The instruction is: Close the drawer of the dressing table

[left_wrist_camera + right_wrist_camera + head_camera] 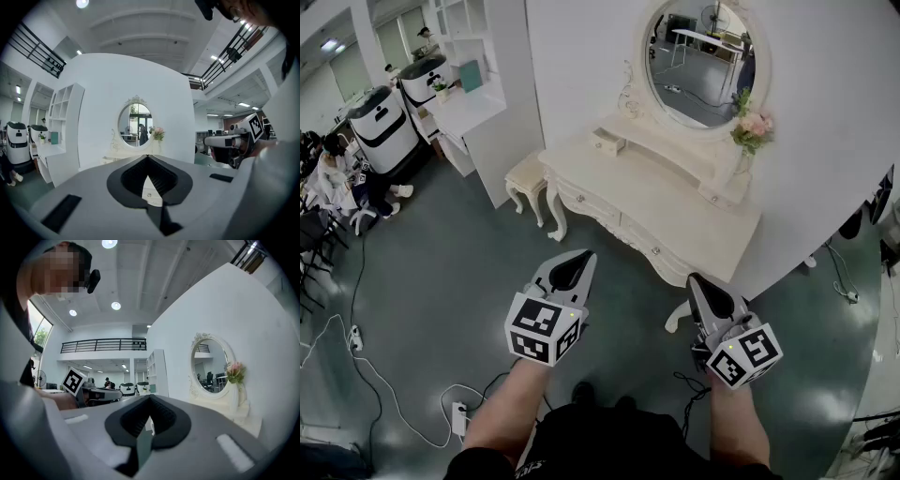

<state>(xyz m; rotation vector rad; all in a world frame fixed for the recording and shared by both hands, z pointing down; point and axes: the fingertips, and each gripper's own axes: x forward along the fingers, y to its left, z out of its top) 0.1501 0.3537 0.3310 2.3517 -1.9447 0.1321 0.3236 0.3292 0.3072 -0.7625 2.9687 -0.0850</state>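
Head view: dressing table [675, 199], grey floor [441, 281]

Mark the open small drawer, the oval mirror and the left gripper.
open small drawer [607, 143]: head view, its front panel.
oval mirror [703, 56]: head view, the glass centre.
left gripper [586, 255]: head view, closed jaw tips.

No legible words, brands or numbers. Only black-and-white square code patterns on the cubes [546, 328] of the left gripper [584, 255] and right gripper [695, 278].
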